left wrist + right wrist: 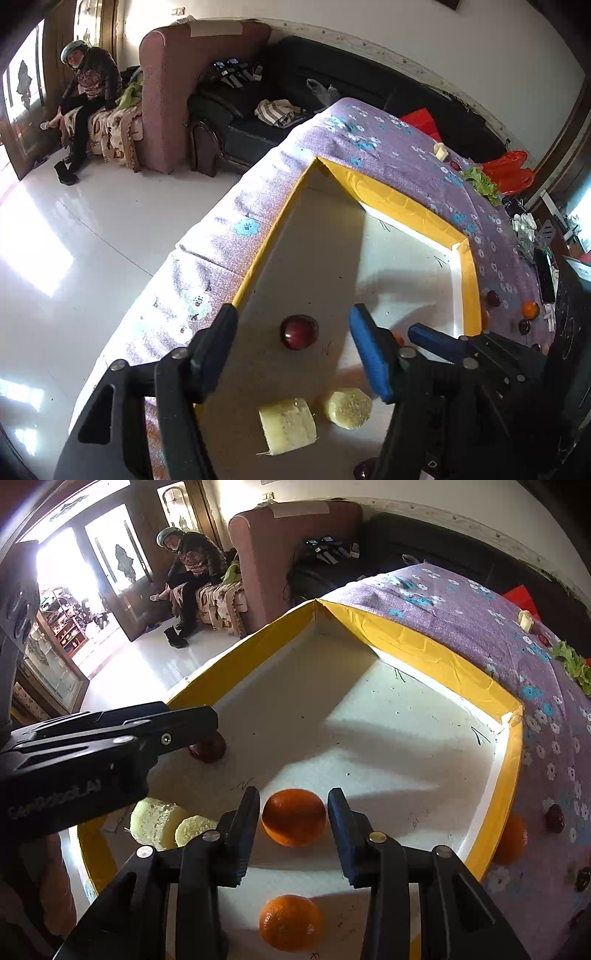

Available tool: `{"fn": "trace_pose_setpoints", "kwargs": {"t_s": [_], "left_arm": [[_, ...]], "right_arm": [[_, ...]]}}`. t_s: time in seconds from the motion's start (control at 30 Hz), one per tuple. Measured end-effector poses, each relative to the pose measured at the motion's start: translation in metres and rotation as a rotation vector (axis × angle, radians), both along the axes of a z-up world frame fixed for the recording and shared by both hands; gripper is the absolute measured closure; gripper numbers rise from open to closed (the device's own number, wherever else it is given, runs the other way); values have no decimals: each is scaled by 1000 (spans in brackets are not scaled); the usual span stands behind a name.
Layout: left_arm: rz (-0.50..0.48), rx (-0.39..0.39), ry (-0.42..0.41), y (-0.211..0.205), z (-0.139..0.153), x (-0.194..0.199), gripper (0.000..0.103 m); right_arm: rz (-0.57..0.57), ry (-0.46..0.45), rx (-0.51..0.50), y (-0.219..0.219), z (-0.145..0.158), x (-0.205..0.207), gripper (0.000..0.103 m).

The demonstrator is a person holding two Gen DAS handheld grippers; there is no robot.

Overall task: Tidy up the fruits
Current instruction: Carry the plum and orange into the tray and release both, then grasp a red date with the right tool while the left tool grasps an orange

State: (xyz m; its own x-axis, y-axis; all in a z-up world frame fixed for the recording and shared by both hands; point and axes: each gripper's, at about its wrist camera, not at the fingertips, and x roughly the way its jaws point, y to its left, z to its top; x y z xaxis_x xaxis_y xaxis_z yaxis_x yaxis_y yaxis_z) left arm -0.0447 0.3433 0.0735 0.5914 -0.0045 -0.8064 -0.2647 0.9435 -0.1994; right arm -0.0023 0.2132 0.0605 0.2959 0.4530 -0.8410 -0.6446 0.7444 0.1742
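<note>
Two oranges lie on the white floor of the yellow-rimmed tray (436,653): one orange (294,816) sits between the spread fingers of the right gripper (293,814), untouched on either side; a second orange (290,922) lies nearer the camera. The dark red fruit (299,331) rests between the parted fingers of the left gripper (295,354), likewise ungrasped. Two pale yellow cylindrical pieces (288,424) lie just beside it. Purple flowered cloth (399,147) surrounds the tray.
</note>
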Motion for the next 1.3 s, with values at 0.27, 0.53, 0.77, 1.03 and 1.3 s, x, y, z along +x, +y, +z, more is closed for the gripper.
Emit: {"fn": "trace_pose_setpoints", "kwargs": {"t_s": [0.27, 0.53, 0.77, 1.03, 1.3], "left_arm": [[67, 33, -136, -20, 44, -44, 22], [79, 10, -242, -45, 60, -86, 18], [40, 10, -233, -67, 53, -82, 18], [36, 16, -197, -74, 42, -79, 18], [1, 11, -193, -83, 40, -74, 18]], "right_arm": [[-32, -83, 86, -40, 42, -10, 43], [-248, -139, 134, -139, 66, 22, 43], [-401, -49, 78, -193, 28, 62, 43], [-318, 104, 185, -160, -10, 89, 49], [-198, 165, 213, -169, -12, 58, 60]]}}
